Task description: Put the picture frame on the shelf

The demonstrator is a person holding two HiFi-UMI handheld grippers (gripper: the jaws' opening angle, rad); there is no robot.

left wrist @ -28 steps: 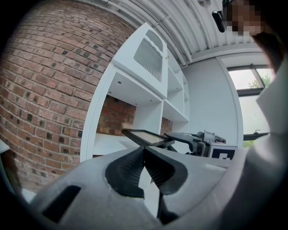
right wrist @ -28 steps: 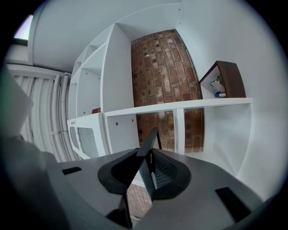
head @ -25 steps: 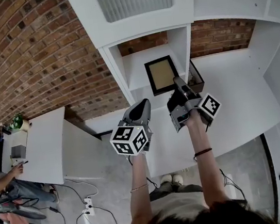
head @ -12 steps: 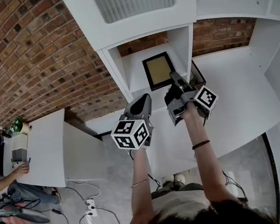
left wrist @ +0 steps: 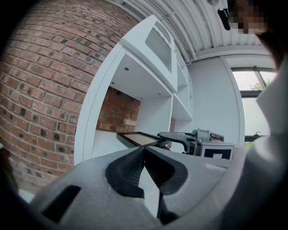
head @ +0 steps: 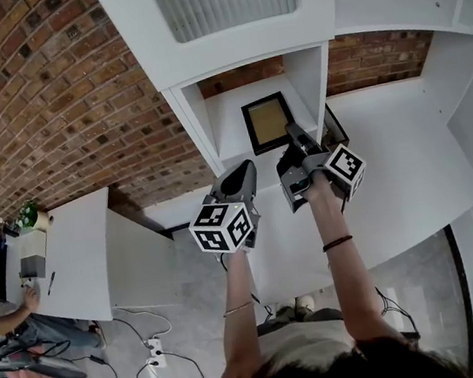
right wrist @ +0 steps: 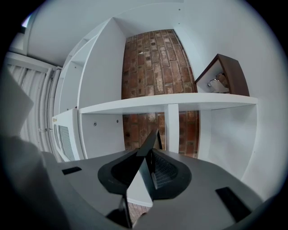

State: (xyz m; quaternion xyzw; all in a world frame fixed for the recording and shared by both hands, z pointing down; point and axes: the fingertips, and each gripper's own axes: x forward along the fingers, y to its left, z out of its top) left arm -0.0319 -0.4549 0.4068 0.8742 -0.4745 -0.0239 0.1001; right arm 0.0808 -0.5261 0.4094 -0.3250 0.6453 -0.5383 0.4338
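Observation:
The picture frame (head: 267, 123) is black with a tan panel. It lies flat and is held up in front of the open cubby of the white shelf (head: 226, 106). My right gripper (head: 293, 136) is shut on its near edge. In the right gripper view the picture frame (right wrist: 153, 138) shows edge-on between the jaws. My left gripper (head: 242, 172) hovers beside it to the left, shut and holding nothing. In the left gripper view the picture frame (left wrist: 138, 138) sticks out toward the brick-backed cubby.
A dark brown box (head: 332, 129) stands on the shelf board to the right of the cubby, also seen as the brown box (right wrist: 223, 76). A white desk (head: 70, 253) with a small plant (head: 28, 211) stands far left. Cables (head: 146, 351) lie on the floor.
Both grippers have moved a little up and forward, carrying the picture frame closer to the cubby opening. The grip on the frame is unchanged.

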